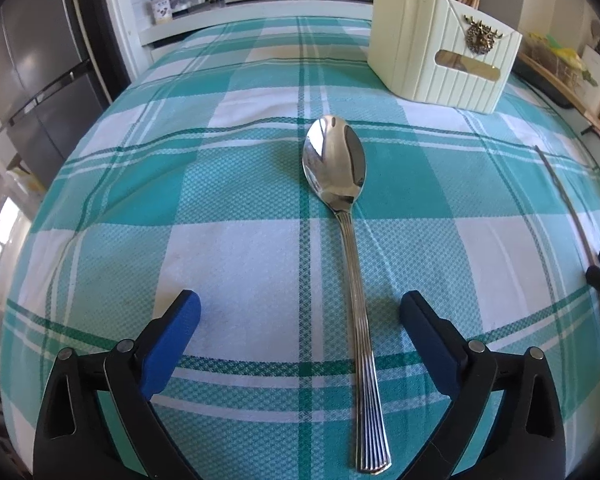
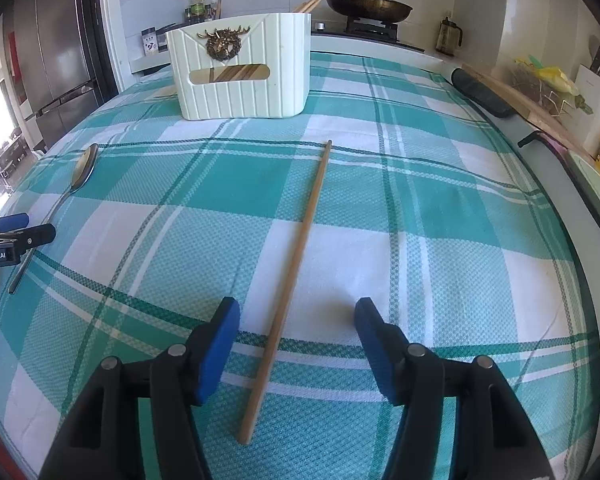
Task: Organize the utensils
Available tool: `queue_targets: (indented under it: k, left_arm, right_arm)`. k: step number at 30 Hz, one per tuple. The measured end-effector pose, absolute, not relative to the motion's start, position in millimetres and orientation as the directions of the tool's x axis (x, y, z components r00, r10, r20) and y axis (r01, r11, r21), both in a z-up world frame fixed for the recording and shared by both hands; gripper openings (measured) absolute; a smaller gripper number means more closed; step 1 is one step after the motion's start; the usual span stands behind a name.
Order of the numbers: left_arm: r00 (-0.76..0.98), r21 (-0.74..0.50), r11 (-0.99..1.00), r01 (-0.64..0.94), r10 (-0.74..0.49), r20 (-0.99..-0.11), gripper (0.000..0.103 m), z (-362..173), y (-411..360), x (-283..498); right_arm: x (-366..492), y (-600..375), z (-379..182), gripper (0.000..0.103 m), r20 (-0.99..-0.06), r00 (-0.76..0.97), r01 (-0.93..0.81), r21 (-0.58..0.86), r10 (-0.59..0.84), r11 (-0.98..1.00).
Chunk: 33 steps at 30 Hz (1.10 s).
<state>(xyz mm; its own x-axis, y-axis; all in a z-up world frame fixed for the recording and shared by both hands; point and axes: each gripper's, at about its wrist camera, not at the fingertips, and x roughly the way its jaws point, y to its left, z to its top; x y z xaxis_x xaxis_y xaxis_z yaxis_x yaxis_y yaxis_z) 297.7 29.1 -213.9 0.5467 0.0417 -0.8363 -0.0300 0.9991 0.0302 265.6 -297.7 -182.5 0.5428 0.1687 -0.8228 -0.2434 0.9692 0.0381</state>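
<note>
Both grippers hover with jaws apart over a teal-and-white checked tablecloth [image 1: 236, 240], gripping nothing. Left gripper [image 1: 300, 312], spread wide, straddles the handle of a steel spoon [image 1: 340, 184] lying flat, bowl pointing away. Right gripper [image 2: 296, 320] brackets 1 wooden chopstick [image 2: 300, 248], its pads clear of the stick. Farther back stands a cream utensil holder [image 2: 240, 76] (a brass stag emblem on its front) with more chopsticks inside.

Glossy metal spoon [image 1: 334, 160] (woven cloth [image 1: 240, 248])
</note>
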Motion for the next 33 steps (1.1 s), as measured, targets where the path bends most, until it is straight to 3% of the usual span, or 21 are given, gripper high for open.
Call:
queue_targets:
  k: [14, 19, 25, 33]
  left_arm:
    - [0.503, 0.021, 0.999, 0.026, 0.005, -0.864, 0.103, -213, 42, 300]
    - [0.461, 0.016, 0.999, 0.043, -0.005, -0.887, 0.102, -211, 50, 306]
    - [0.440, -0.088, 0.993, 0.075, -0.113, -0.891, 0.102, -202, 49, 327]
    - [0.452, 0.038, 0.996, 0.077, -0.001, -0.892, 0.101, -205, 24, 373]
  right_arm:
    - [266, -298, -183, 0.062, -0.827, 0.536, -0.249, 0.039, 0.171, 0.968]
    - [273, -300, -179, 0.062, -0.875, 0.450, -0.289, 0.044, 0.177, 0.956]
    - [304, -299, -179, 0.062, -0.922, 0.341, -0.315, 0.070, 0.182, 0.947]
    - [344, -293, -181, 0.062, -0.926, 0.323, -0.294, 0.096, 0.194, 0.951]
